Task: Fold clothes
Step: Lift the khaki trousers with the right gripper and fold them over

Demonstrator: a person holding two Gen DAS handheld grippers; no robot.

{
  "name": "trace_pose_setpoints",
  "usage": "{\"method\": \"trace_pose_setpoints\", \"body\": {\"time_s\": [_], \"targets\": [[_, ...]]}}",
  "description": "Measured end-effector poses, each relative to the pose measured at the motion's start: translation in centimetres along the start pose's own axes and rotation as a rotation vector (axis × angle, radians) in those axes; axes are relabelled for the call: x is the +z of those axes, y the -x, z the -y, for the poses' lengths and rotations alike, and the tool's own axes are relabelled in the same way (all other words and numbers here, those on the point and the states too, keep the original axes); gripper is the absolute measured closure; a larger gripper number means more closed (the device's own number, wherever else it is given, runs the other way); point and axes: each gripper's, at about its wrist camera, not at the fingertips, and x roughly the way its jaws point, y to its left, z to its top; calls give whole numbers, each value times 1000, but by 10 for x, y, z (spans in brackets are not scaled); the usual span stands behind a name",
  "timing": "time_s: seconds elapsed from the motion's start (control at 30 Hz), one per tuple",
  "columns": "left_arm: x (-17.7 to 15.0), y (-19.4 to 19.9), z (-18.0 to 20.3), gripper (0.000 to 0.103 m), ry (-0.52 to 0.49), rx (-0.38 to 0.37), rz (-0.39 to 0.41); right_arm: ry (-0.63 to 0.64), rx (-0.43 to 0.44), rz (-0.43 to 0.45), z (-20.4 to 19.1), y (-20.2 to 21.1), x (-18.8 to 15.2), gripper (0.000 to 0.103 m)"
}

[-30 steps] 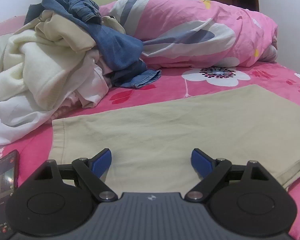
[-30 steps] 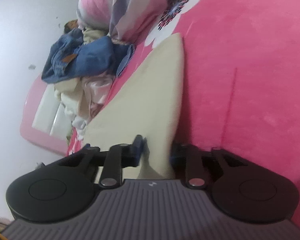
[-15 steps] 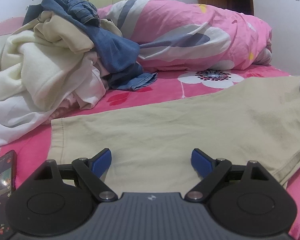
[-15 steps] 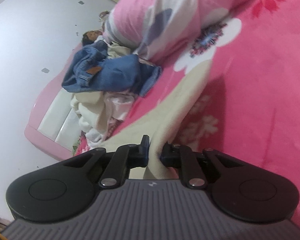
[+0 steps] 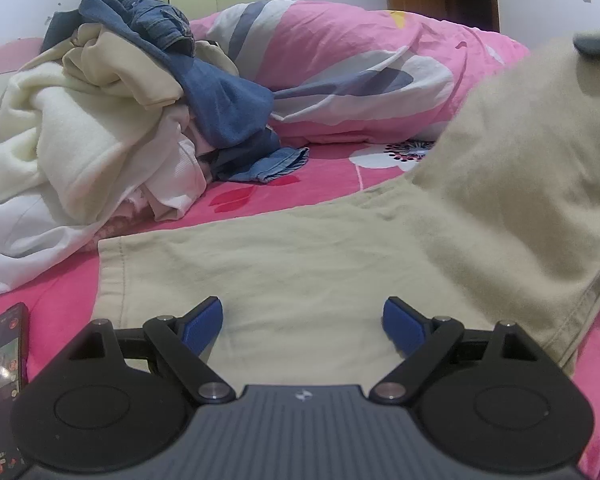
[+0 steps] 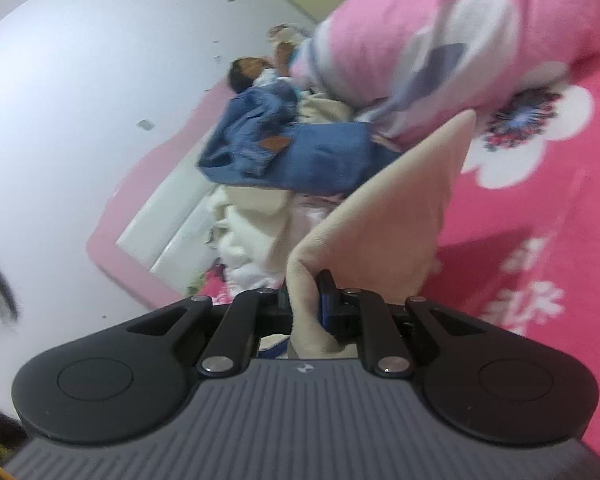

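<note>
While pinched in the right gripper (image 6: 305, 306), beige garment (image 5: 300, 264) lengthwise left-right; left gripper (image 5: 302, 326) spread.

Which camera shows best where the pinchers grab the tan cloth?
The right wrist view: the right gripper is shut on a bunched edge of the tan cloth. The left wrist view shows the cloth lifted at the right, with the open left gripper over it.

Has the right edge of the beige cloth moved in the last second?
Yes. The beige cloth, pinched in the right claw, rose off the bed, now overlapping the pink quilt.
</note>
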Motion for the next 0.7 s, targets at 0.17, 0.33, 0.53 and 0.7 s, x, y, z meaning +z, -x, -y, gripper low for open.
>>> {"method": "trace_pose_setpoints", "body": {"time_s": [0.17,0.33,0.53,0.7], "targets": [[4,8,-4,15,3,-3,-12,50,32,-23,-25,-16,4,94],[29,25,-16,16,21,-43,57,87,45,-45,-39,-22,2,94],[71,-33,25,16,-263,-71,-32,99,65,-38,-43,-19,-5,94],[85,-90,30,15,-236,-121,-160,82,82,-16,-36,-16,-10,94]]}}
